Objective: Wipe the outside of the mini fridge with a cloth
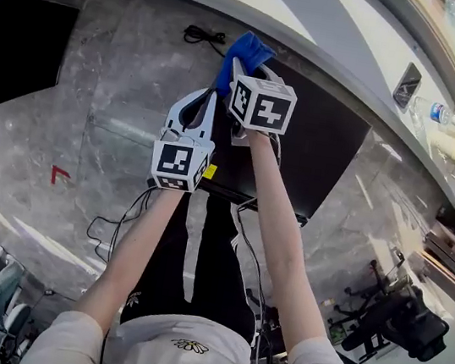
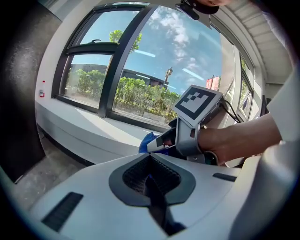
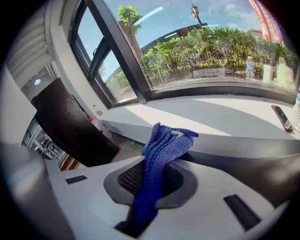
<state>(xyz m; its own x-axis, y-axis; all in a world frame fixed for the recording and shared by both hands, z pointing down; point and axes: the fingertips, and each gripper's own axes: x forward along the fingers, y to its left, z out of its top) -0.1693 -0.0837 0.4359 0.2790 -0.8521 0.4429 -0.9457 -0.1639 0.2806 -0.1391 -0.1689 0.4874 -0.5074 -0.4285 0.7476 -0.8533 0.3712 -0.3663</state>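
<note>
The black mini fridge (image 1: 323,145) stands on the floor just ahead of me, seen from above. My right gripper (image 1: 247,70) hangs over its left part, shut on a blue knitted cloth (image 1: 244,53) that sticks out past the fingertips. In the right gripper view the cloth (image 3: 159,150) is clamped between the jaws and flops forward, with the fridge's dark top (image 3: 253,166) below it on the right. My left gripper (image 1: 200,106) is held beside the fridge's left edge, shut with nothing in it. The left gripper view shows its closed jaws, with the right gripper (image 2: 180,138) and the cloth (image 2: 147,141) beyond them.
A white window sill (image 3: 211,115) curves behind the fridge, with a dark phone-like object (image 3: 281,117) and a water bottle (image 1: 438,113) on it. A tall black cabinet (image 1: 17,49) stands at the left. A black cable (image 1: 201,36) lies on the marble floor. An office chair (image 1: 398,320) is at the right.
</note>
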